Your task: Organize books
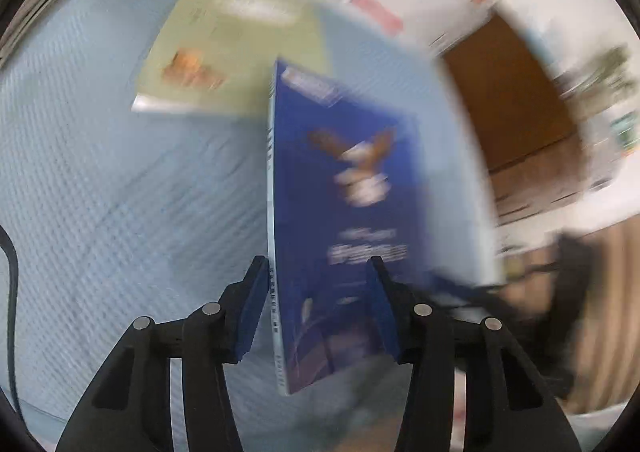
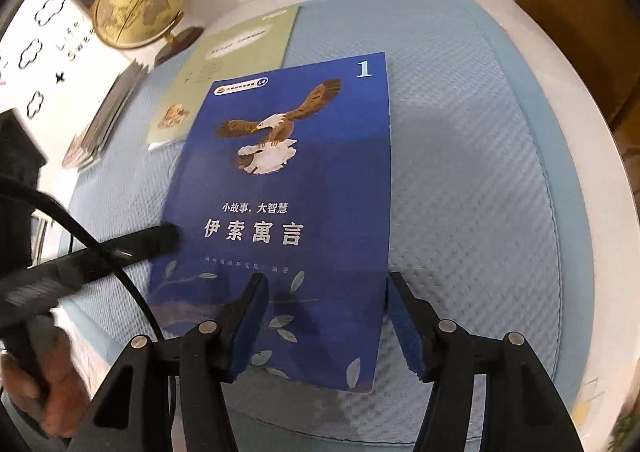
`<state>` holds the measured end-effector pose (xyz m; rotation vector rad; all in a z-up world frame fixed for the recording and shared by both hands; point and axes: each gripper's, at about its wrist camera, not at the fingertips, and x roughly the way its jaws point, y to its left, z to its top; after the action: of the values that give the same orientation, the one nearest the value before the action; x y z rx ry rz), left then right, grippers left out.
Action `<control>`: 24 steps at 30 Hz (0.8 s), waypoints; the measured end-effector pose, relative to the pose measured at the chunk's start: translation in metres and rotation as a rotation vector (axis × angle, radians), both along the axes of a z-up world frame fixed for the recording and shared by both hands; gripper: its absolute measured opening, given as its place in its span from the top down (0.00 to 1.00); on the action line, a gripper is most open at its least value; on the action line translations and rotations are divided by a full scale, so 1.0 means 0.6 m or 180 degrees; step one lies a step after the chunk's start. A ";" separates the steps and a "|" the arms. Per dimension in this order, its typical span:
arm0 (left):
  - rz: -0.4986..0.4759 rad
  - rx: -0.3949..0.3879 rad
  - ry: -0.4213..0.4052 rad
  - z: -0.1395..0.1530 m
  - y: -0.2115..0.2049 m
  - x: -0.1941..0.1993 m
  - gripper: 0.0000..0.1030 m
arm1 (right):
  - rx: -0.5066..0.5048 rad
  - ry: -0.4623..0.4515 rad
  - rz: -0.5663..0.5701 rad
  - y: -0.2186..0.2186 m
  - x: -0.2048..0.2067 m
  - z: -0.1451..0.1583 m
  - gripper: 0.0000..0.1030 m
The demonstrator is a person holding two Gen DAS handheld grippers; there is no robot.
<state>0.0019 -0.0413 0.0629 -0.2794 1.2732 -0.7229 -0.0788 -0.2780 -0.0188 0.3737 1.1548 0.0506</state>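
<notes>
Black right gripper (image 2: 326, 306) jaws straddle the blue book (image 2: 288, 188) at lower centre, apart; left gripper (image 1: 316, 304) jaws likewise unclamped. Green book (image 2: 224, 64) waits upper left; sorting barely begun.

Glossy paper book (image 2: 288, 188); quilted cloth mat (image 2: 472, 172)

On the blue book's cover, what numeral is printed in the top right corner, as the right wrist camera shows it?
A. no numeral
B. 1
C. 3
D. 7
B: the blue book carries a pale "1" in its top right corner, above the eagle picture.
</notes>
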 end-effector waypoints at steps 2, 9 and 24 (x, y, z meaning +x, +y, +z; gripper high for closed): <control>-0.0143 -0.0349 -0.0098 0.051 -0.001 -0.012 0.56 | 0.0129 -0.0018 -0.0071 -0.007 -0.005 -0.001 0.42; -0.0230 0.0191 -0.0206 -0.002 -0.050 -0.019 0.62 | 0.0447 -0.0069 -0.0167 -0.025 -0.020 -0.003 0.38; 0.0244 -0.0425 0.0471 -0.047 -0.046 0.009 0.86 | 0.0829 -0.0024 -0.0023 -0.050 -0.006 0.006 0.36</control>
<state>0.0073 -0.0691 0.0345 -0.4956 1.3483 -0.7332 -0.0823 -0.3080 -0.0154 0.6076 1.1420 0.1971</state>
